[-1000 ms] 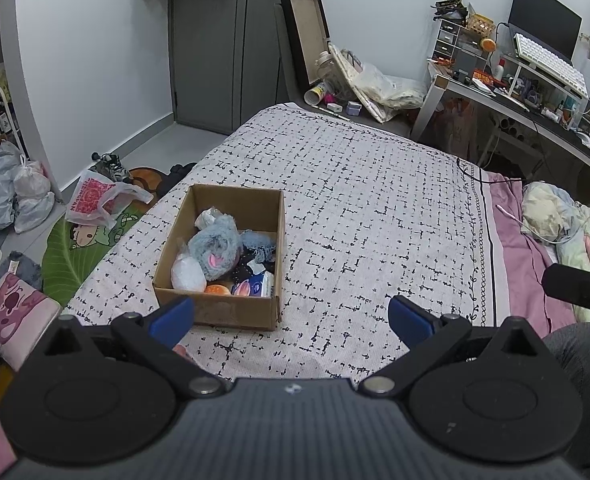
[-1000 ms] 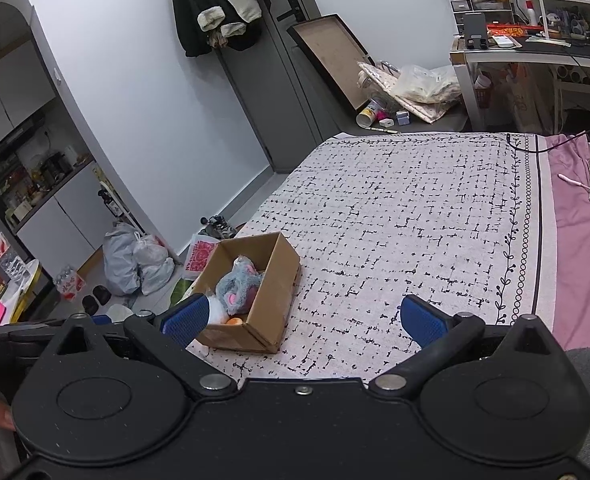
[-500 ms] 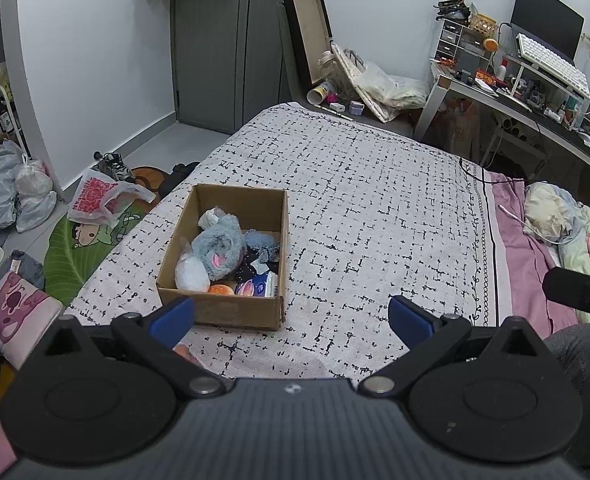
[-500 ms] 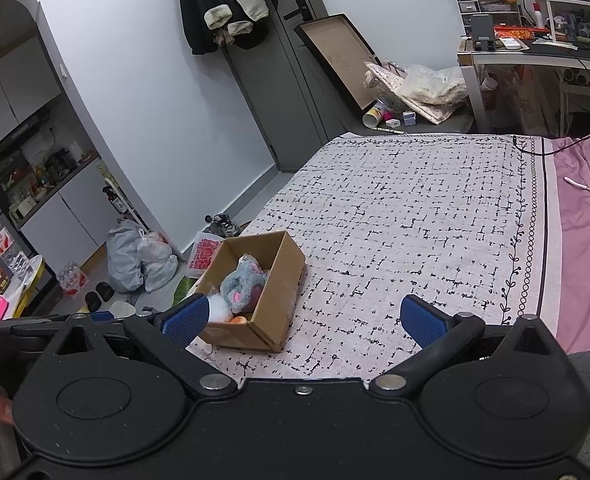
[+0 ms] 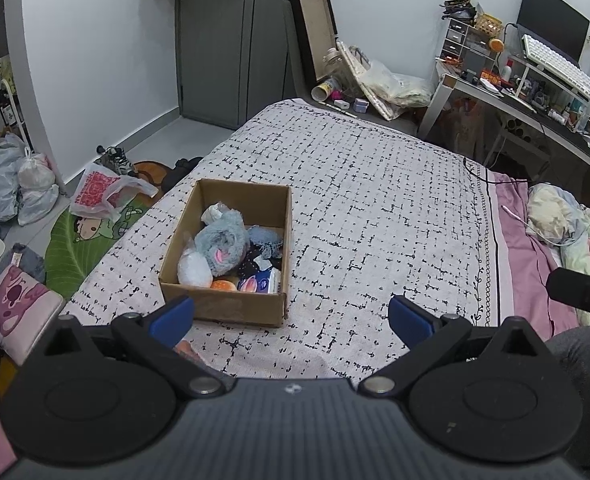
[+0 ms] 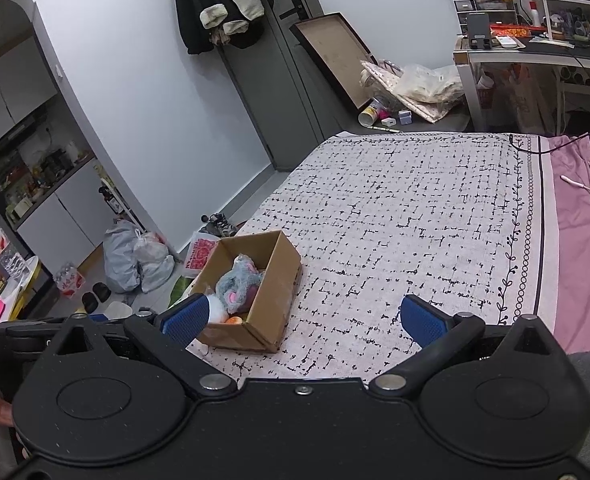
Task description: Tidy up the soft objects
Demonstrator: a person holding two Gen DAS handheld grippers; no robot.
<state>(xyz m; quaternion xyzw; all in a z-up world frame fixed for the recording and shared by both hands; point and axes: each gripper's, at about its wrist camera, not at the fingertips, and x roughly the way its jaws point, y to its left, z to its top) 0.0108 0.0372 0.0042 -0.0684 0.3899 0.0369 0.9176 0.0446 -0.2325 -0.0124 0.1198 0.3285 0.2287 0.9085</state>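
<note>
From my left gripper (image 5: 291, 315) I see both blue-padded fingers spread wide apart at the bottom of the frame, nothing between them. Just above the left blue pad, in the lower left-centre of the left wrist view, sits the open brown cardboard box (image 5: 231, 306) on the white bedspread with black broken-grid markings (image 5: 375, 208). The box is filled: a fluffy grey-blue plush toy with pink patches (image 5: 219, 245) lies in the middle, a white soft ball in clear wrap (image 5: 193, 269) against the near left corner, an orange rounded item (image 5: 223, 285) at the near wall, and a blue and white packet (image 5: 261, 282) in the near right corner (the darker things behind it I cannot make out).

My right gripper (image 6: 303, 316) is likewise parted wide and holds nothing. In the right wrist view the same cardboard box (image 6: 271, 300) shows in the lower left-centre, its near left corner hidden behind the left blue finger (image 6: 185, 316); the grey-blue plush (image 6: 237, 283) pokes above the rim.

A pink sheet (image 5: 531, 264) runs down the right side of the bed. In the upper right of the left wrist view a desk (image 5: 535, 116) carries a dark monitor (image 5: 551, 36) and a white keyboard (image 5: 555, 66). White plastic bags (image 6: 139, 260) sit on the floor at mid-left of the right wrist view.
</note>
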